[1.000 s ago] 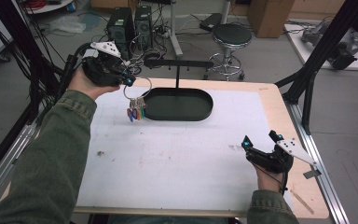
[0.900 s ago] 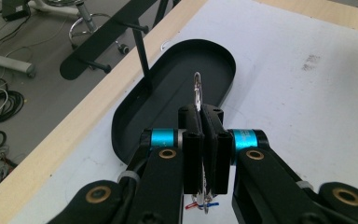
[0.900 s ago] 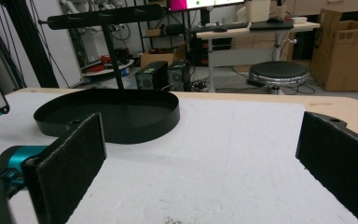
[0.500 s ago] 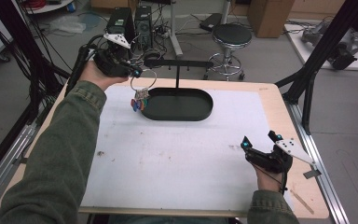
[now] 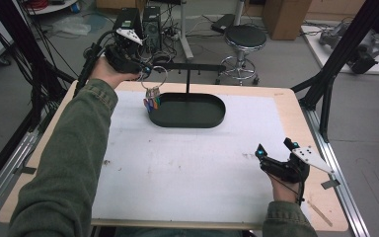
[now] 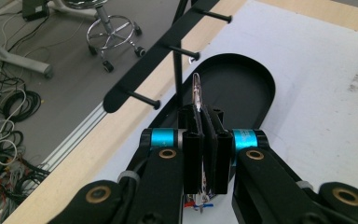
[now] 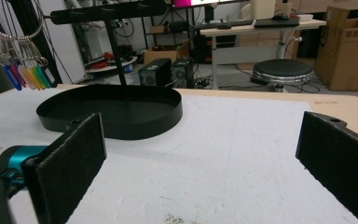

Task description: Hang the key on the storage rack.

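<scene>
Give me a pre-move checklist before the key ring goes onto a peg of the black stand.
1. Left gripper shut on the key ring: ok.
2. Ring lifted off the table, coloured tags hanging free: ok.
3. Pegs on the stand's bar bare: ok.
4. Ring already over a peg: not ok, it is short of the bar.
5. Right gripper open and away from the stand's tray: ok.
6. Ring lined up with a peg tip: cannot tell.

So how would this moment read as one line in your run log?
left tool: shut on key ring, lifted near rack | right tool: open, resting on table | tray: empty
</scene>
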### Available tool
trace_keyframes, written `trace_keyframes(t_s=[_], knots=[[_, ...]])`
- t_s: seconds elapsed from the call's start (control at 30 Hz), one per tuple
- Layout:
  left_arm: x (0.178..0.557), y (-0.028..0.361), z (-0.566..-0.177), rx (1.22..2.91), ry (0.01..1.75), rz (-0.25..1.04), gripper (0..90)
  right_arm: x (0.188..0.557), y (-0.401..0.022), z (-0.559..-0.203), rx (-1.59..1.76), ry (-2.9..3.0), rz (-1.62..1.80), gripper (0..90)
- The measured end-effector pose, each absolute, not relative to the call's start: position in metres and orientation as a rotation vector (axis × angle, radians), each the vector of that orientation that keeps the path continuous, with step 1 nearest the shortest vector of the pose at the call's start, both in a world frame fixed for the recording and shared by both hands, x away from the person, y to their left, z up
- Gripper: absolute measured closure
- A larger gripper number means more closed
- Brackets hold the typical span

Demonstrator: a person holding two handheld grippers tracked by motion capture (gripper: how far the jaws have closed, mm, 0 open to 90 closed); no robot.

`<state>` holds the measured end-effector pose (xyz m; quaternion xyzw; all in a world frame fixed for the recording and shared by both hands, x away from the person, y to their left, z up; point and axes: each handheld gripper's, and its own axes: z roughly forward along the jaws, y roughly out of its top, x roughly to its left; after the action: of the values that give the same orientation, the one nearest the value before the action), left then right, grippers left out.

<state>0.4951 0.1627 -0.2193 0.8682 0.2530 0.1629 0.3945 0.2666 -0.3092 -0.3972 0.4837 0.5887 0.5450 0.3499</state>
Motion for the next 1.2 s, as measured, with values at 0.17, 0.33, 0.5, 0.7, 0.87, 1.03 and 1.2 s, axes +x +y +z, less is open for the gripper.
trace_keyframes(t_s=[0.17,0.33,0.5,0.7,0.87,1.03,1.2], knots=[[0.507,0.168,-0.223,2.195,0.674,0.407,86.6,0.266,-0.310,-0.398,1.257,1.525,1.407,0.5],[0.515,0.170,-0.228,2.189,0.692,0.420,86.6,0.266,-0.309,-0.398,1.258,1.529,1.404,0.5],[0.522,0.174,-0.232,2.199,0.731,0.444,86.5,0.266,-0.310,-0.398,1.265,1.520,1.410,0.5],[0.523,0.177,-0.240,2.193,0.742,0.434,86.6,0.265,-0.311,-0.398,1.256,1.524,1.408,0.5],[0.528,0.180,-0.251,2.185,0.770,0.424,86.4,0.265,-0.311,-0.398,1.254,1.526,1.409,0.5],[0.535,0.179,-0.258,2.154,0.805,0.418,86.5,0.265,-0.311,-0.398,1.258,1.526,1.411,0.5],[0.541,0.177,-0.267,2.150,0.833,0.399,86.3,0.265,-0.312,-0.398,1.259,1.523,1.409,0.5]])
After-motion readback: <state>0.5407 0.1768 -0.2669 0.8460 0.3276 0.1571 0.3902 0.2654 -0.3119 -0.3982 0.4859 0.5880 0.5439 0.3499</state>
